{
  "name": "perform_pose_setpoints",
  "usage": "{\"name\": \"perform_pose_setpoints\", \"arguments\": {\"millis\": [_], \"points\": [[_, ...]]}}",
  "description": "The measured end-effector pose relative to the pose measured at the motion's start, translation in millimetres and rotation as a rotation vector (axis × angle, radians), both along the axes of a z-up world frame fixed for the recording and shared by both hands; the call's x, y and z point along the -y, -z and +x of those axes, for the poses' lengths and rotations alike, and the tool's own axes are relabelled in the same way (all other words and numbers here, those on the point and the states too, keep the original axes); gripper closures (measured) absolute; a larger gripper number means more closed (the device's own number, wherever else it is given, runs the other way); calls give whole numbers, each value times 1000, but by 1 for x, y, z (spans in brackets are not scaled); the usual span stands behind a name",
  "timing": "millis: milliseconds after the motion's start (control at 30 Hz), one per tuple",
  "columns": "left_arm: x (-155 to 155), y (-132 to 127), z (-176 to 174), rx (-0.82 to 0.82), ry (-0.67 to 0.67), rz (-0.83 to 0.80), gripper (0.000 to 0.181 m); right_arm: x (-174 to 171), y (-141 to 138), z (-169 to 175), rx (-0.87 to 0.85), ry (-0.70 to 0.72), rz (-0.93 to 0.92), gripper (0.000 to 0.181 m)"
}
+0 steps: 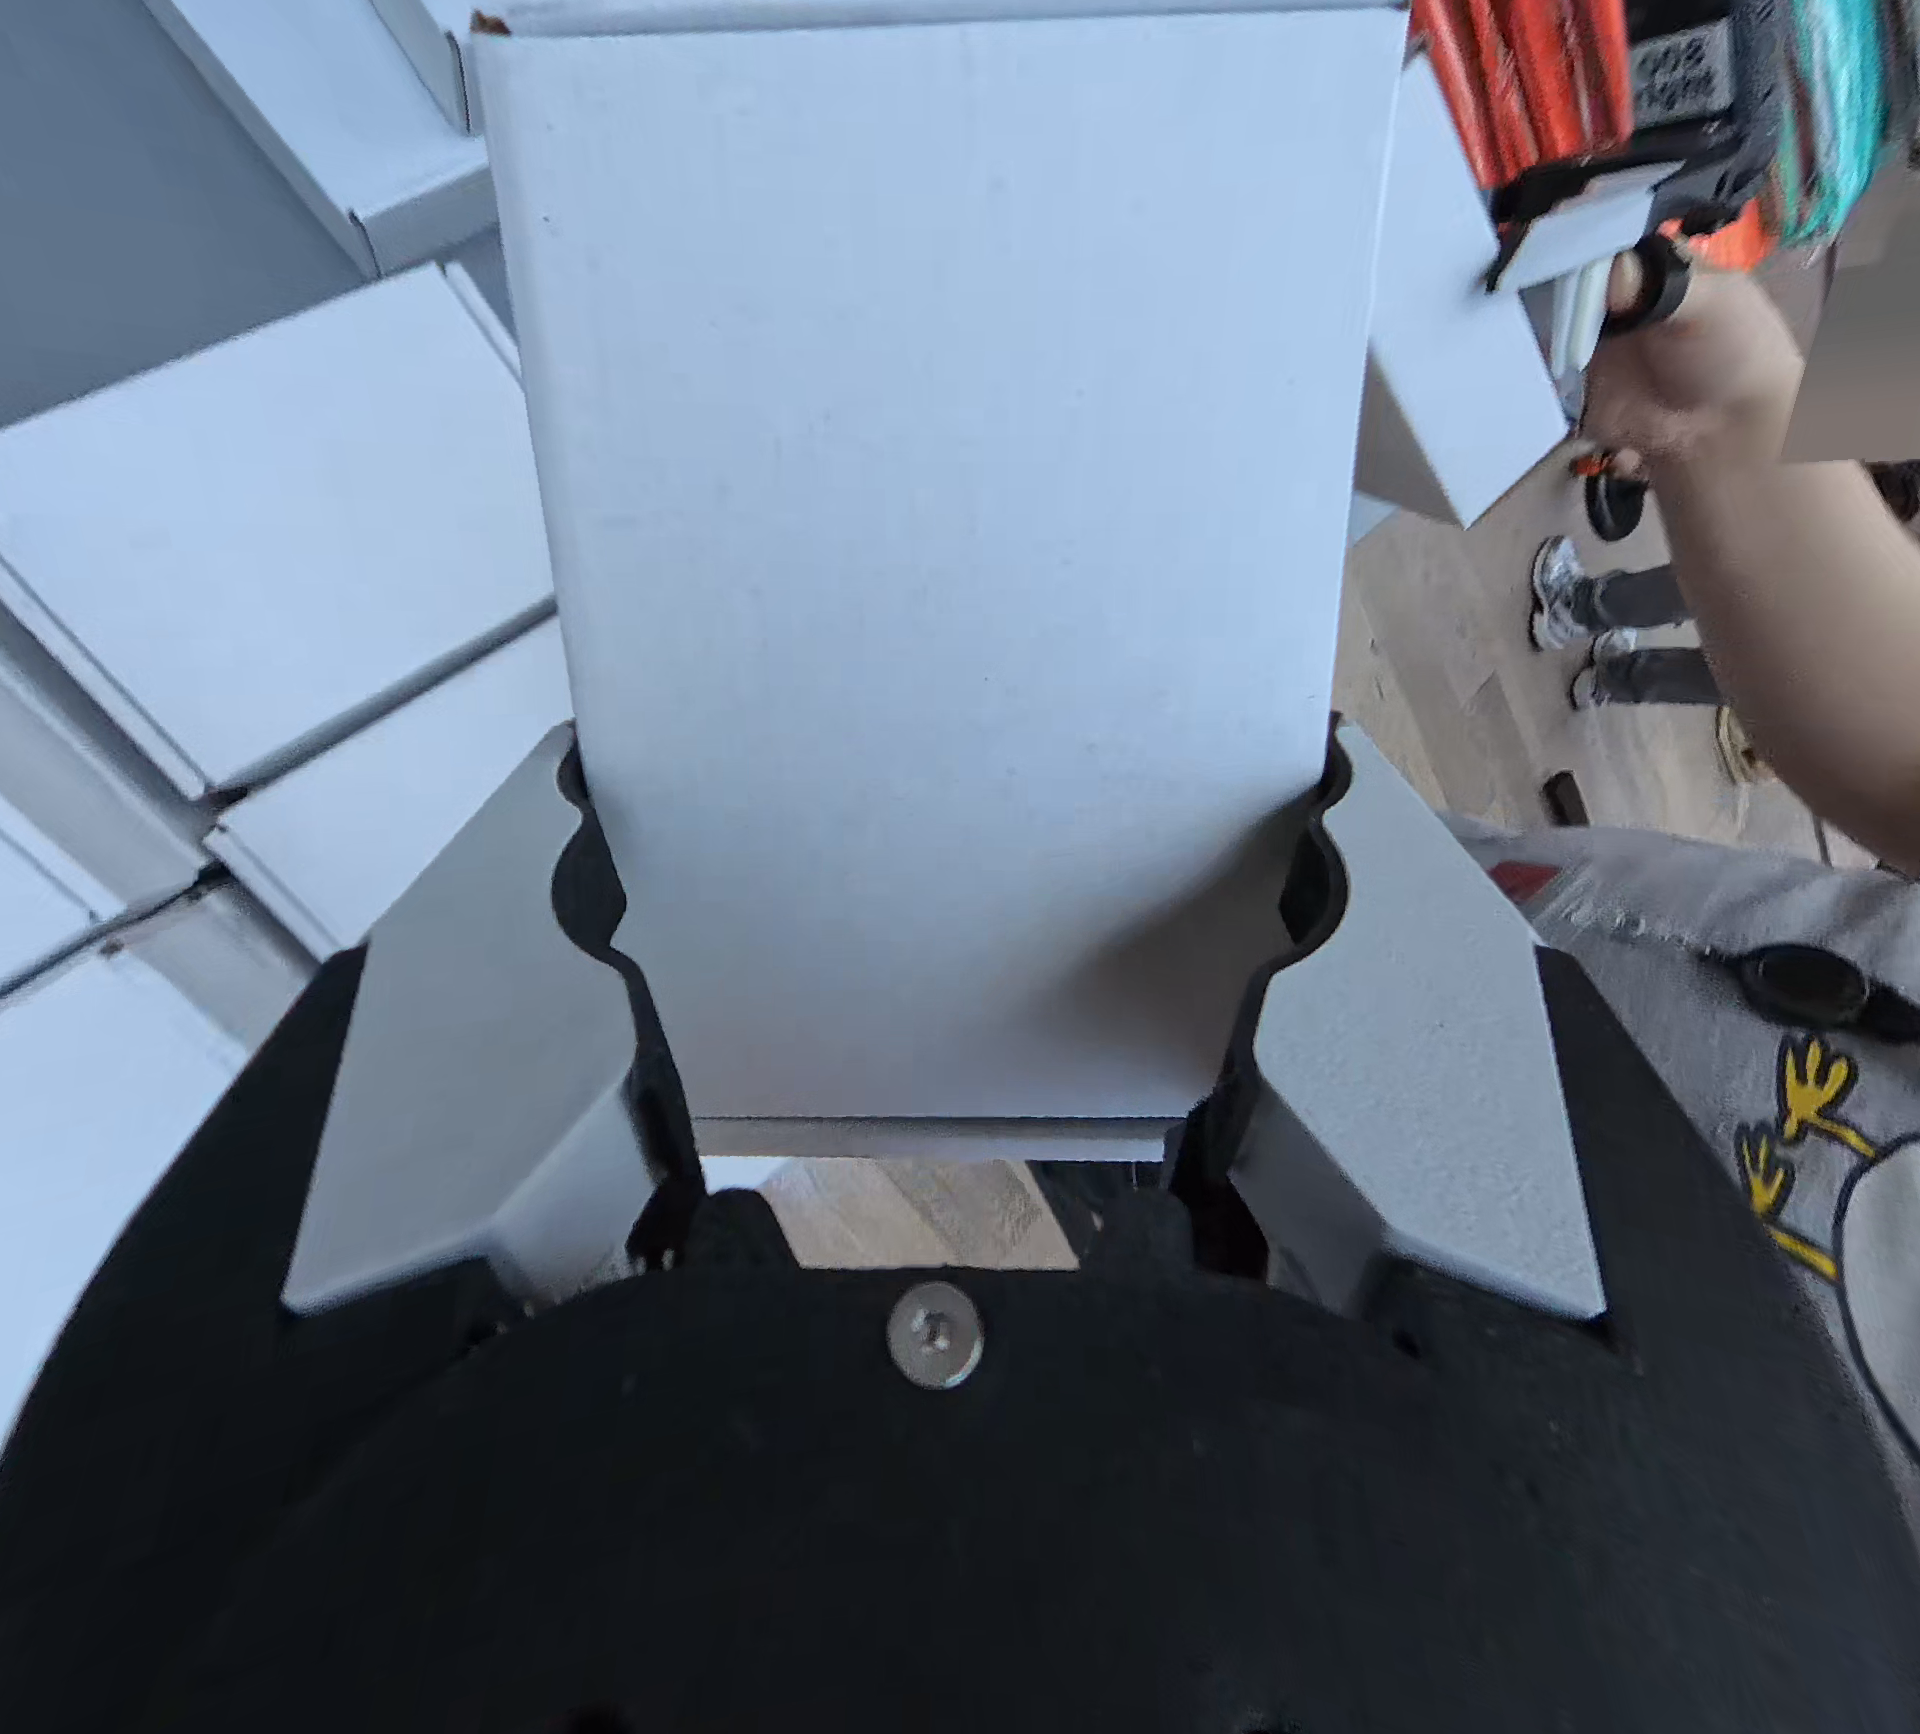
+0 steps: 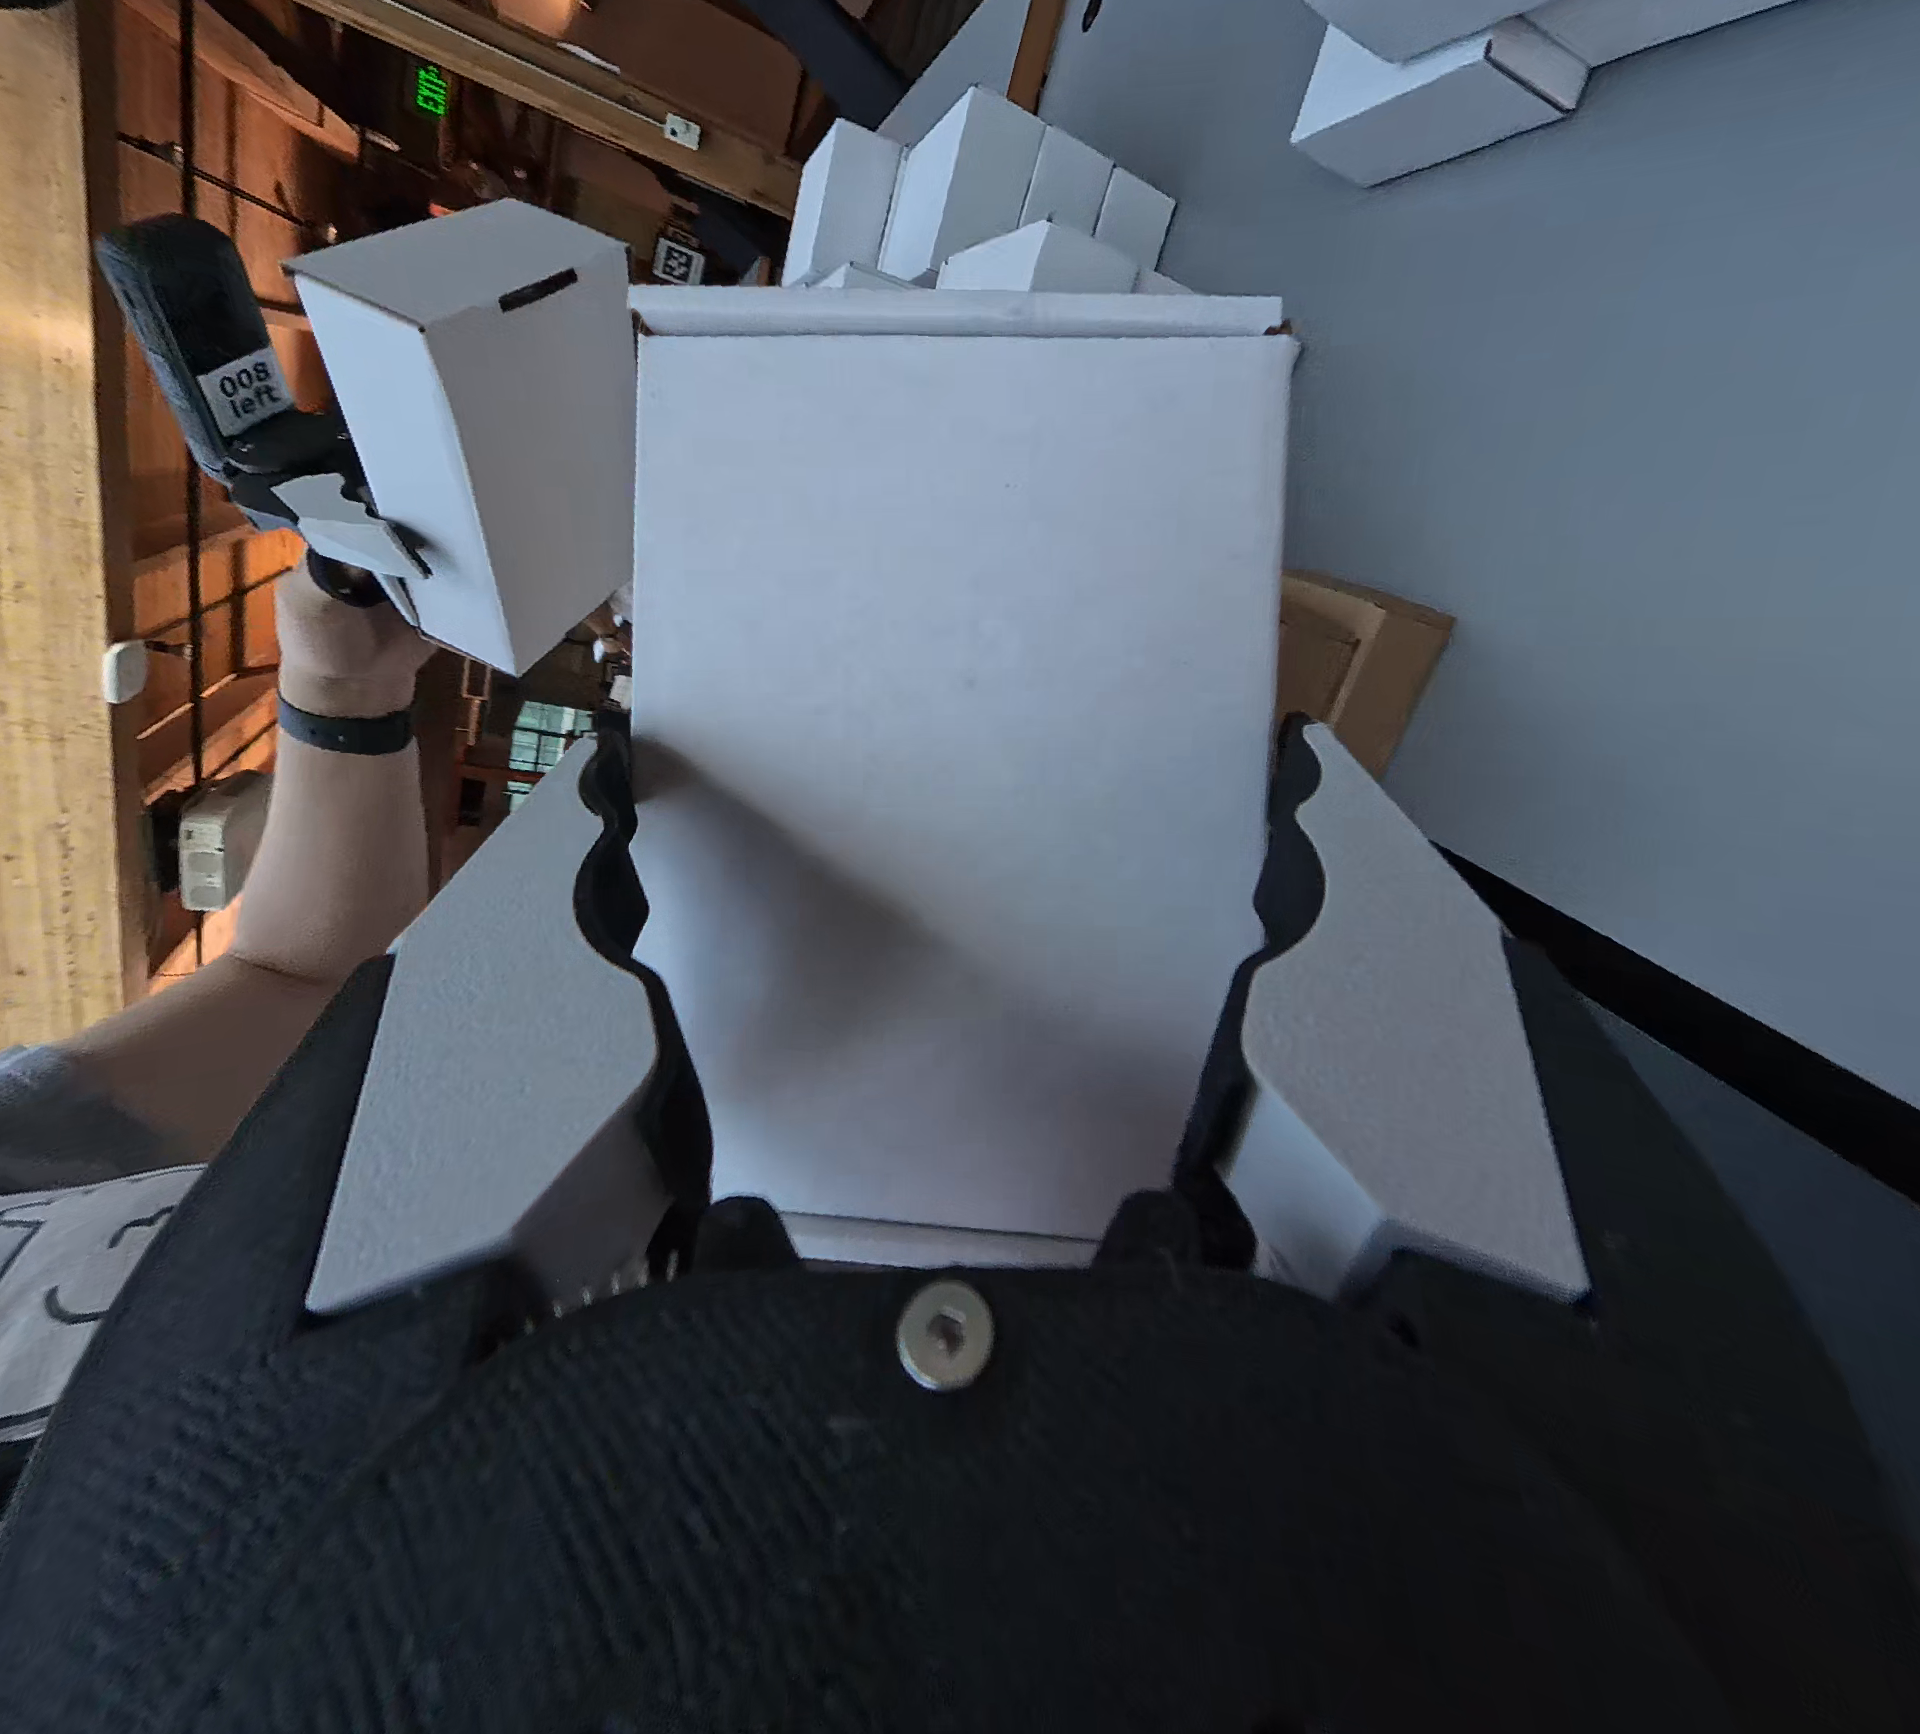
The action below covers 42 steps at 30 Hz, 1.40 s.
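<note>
Between the fingers of each tool sits a closed white box, the left tool (image 1: 951, 853) clamping one box (image 1: 935, 489) lengthwise, the right tool (image 2: 951, 853) another box (image 2: 956, 697), both above the grey counter (image 2: 1662, 541).

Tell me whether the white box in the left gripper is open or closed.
Closed. The white box in the left gripper has its end flap folded flat and tucked in; no flap hangs loose.

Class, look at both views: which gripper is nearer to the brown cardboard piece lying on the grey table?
Right. The right gripper, shut on its white box, is just beside the brown cardboard piece. The left gripper, holding another white box, is farther off.
</note>
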State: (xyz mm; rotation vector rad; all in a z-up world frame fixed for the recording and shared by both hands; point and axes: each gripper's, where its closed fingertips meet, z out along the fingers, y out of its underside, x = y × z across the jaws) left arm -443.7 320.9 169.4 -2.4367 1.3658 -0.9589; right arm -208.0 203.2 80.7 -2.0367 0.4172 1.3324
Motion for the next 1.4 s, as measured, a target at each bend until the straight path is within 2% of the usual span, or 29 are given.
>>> {"name": "perform_pose_setpoints", "arguments": {"millis": [133, 233, 400, 500, 667, 800, 967, 1100, 1200, 1267, 1400], "points": [[-15, -3, 43, 130, -51, -21, 51, -23, -12, -12, -52, 25, 5, 60], [-17, -1, 56, 219, -55, -82, 50, -33, -23, -18, -30, 11, 8, 60], [-33, 17, 23, 274, -127, -114, 50, -43, -30, -28, -13, 49, 17, 60], [-46, 27, -2, 285, -212, -119, 50, -46, -31, -49, -89, 57, 0, 60], [-42, 34, -25, 314, -290, -154, 50, -58, -36, -88, -106, 5, -2, 60], [-35, 43, -29, 318, -313, -167, 50, -65, -35, -106, -115, -46, -15, 60], [-20, 46, -18, 376, -332, -250, 51, -65, -40, -110, -185, -53, -13, 60], [-19, 40, -2, 398, -332, -238, 51, -63, -48, -91, -171, -18, 1, 60], [-21, 23, 14, 433, -315, -221, 51, -78, -74, -53, -105, 25, 50, 60], [-24, 10, 25, 448, -307, -204, 51, -102, -100, -15, -22, 76, 87, 61], [-25, -17, 46, 505, -286, -197, 51, -169, -138, 69, 315, 123, 86, 60]]}}
